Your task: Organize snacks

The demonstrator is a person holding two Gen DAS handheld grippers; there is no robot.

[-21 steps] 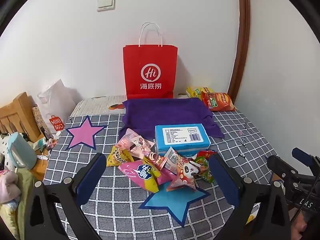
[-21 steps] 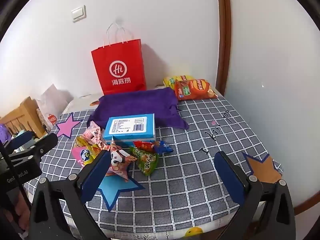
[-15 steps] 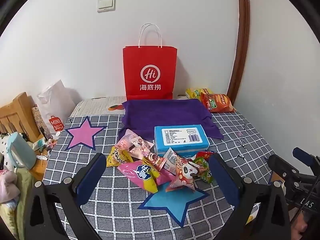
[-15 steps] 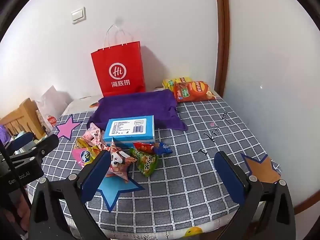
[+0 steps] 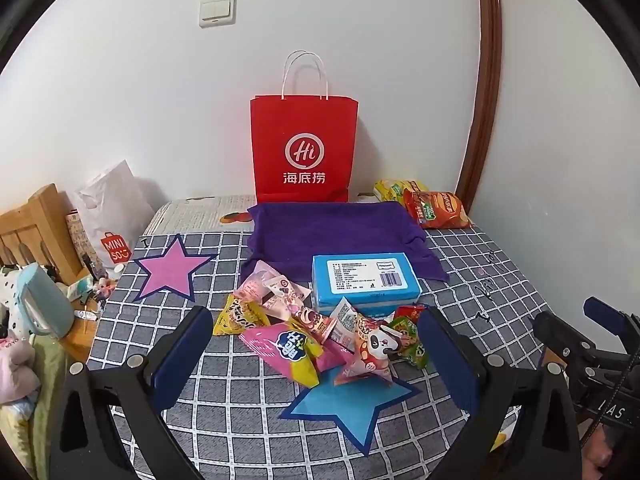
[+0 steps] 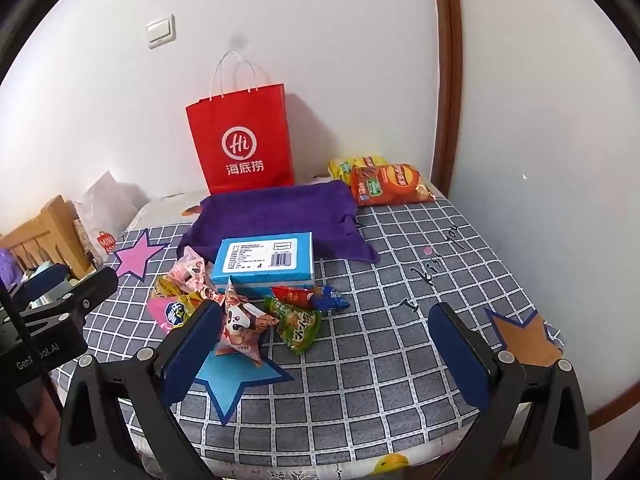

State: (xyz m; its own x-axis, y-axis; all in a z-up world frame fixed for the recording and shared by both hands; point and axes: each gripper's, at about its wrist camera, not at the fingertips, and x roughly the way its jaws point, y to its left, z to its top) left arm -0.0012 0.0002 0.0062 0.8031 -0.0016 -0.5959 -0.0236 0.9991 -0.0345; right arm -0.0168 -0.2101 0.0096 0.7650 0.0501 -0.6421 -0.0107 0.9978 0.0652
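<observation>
A heap of small snack packets (image 5: 316, 332) lies on the checked tablecloth (image 5: 224, 400), partly over a blue paper star (image 5: 352, 404). Behind the heap rests a blue box (image 5: 366, 282), half on a purple towel (image 5: 332, 232). A red paper bag (image 5: 304, 148) stands upright against the wall. In the right wrist view the same packets (image 6: 244, 316), box (image 6: 264, 258) and bag (image 6: 242, 144) sit left of centre. My left gripper (image 5: 316, 356) hovers open just short of the heap, holding nothing. My right gripper (image 6: 326, 354) is open over bare cloth, to the right of the packets.
Orange and yellow chip bags (image 5: 436, 208) lie in the back right corner by a brown door frame (image 5: 484, 80). A pink star (image 5: 170, 270) and a brown star (image 6: 524, 336) mark the cloth. A white shopping bag (image 5: 112, 216) and wooden furniture (image 5: 32, 232) crowd the left edge.
Both views have tilted slightly, so the table scene sits a little lower in frame. Nothing on the table has moved and both grippers stay wide open.
</observation>
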